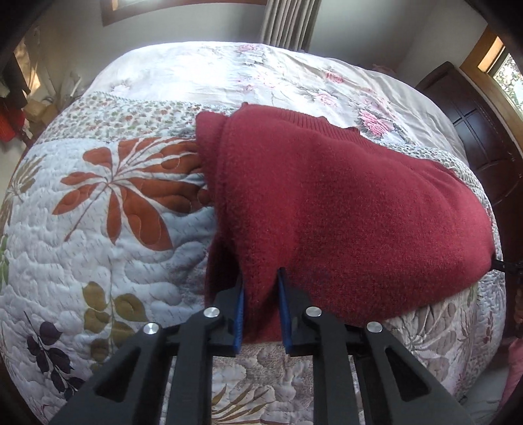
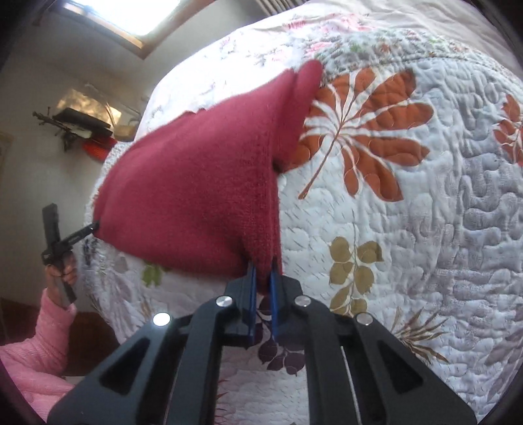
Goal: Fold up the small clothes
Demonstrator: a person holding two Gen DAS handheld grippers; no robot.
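Observation:
A dark red fleecy knit garment (image 1: pixel 343 196) hangs stretched between my two grippers over the bed, its far end resting on the quilt. In the left wrist view, my left gripper (image 1: pixel 261 284) is shut on its near edge, cloth bunched between the blue pads (image 1: pixel 240 314). The right gripper's tip (image 1: pixel 505 265) pinches the other corner at the frame's right edge. In the right wrist view, my right gripper (image 2: pixel 262 266) is shut on a lower corner of the garment (image 2: pixel 196 183). The left gripper (image 2: pixel 80 232), held by a hand in a pink sleeve (image 2: pixel 39 343), grips the opposite corner.
A floral quilt (image 1: pixel 108 235) covers the bed, with a pale flowered sheet (image 1: pixel 228 72) further back. Dark wooden furniture (image 1: pixel 483 130) stands to the right, a curtain (image 1: pixel 287 23) behind the bed. Clutter and a red item (image 2: pixel 98 147) sit on a shelf by the wall.

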